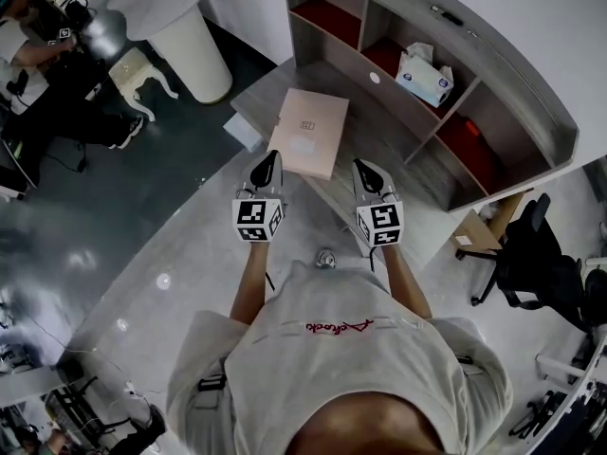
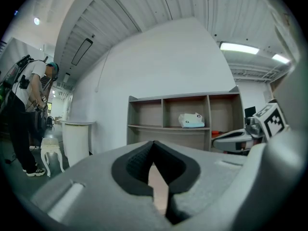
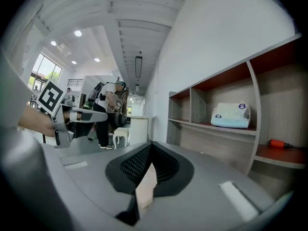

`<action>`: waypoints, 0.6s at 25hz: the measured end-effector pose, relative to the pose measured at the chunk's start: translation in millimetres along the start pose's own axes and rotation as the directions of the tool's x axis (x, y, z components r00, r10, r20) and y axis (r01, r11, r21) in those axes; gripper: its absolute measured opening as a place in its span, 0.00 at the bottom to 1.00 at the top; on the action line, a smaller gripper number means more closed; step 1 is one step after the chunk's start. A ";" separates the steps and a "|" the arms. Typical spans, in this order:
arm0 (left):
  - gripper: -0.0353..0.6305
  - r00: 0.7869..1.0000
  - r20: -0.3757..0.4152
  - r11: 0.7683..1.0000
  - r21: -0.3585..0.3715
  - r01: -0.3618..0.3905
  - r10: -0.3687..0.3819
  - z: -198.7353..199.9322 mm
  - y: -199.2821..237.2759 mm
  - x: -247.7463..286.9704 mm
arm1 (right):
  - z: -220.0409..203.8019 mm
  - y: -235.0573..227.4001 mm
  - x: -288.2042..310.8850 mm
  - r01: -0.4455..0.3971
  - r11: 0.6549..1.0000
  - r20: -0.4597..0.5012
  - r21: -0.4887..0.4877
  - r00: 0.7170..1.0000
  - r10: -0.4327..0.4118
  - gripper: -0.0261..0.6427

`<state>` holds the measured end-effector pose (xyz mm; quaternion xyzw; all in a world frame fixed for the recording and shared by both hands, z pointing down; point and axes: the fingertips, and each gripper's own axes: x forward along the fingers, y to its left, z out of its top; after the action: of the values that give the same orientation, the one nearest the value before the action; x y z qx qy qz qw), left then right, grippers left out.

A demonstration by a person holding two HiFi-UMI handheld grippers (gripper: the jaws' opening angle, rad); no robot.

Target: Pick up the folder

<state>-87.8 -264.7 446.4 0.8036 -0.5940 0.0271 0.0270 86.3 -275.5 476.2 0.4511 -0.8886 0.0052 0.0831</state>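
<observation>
A pale pink folder (image 1: pixel 308 133) lies flat in front of me, held at its near edge by both grippers, over the grey ledge (image 1: pixel 254 95) before the shelf unit. My left gripper (image 1: pixel 272 162) is shut on the folder's near left corner. The right gripper (image 1: pixel 362 169) is shut on the near right corner. In the left gripper view a thin pink strip of the folder (image 2: pixel 159 189) shows pinched between the dark pads (image 2: pixel 132 170). In the right gripper view the folder's edge (image 3: pixel 146 189) stands between the closed jaws.
A grey shelf unit (image 1: pixel 493 74) with red-backed compartments stands ahead, holding a tissue pack (image 1: pixel 424 74) and an orange tool (image 3: pixel 281 143). A white round table (image 1: pixel 180 22) and a small white stool (image 1: pixel 142 74) stand at the left near another person (image 1: pixel 28 60). A black office chair (image 1: pixel 531 259) is at the right.
</observation>
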 end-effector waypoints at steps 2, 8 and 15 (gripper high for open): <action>0.05 1.000 -0.001 1.000 -0.001 -0.004 0.004 -0.6 0.1 12.4 | -2.4 -8.7 8.4 -0.005 1.000 -0.003 0.005 1.000 0.005 0.05; 0.05 1.000 -0.015 1.000 0.008 -0.020 0.020 -5.5 2.4 44.7 | -13.4 -26.7 31.0 -0.032 0.999 -0.010 0.029 0.999 0.032 0.05; 0.05 0.998 -0.047 0.999 -0.006 -0.037 0.037 -18.5 3.3 58.4 | -29.2 -27.9 45.8 -0.063 0.997 -0.038 0.053 0.997 0.065 0.05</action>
<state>-74.0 -320.0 469.3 0.7916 -0.6079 0.0444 0.0430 86.4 -326.3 510.1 0.4243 -0.9003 0.0399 0.0888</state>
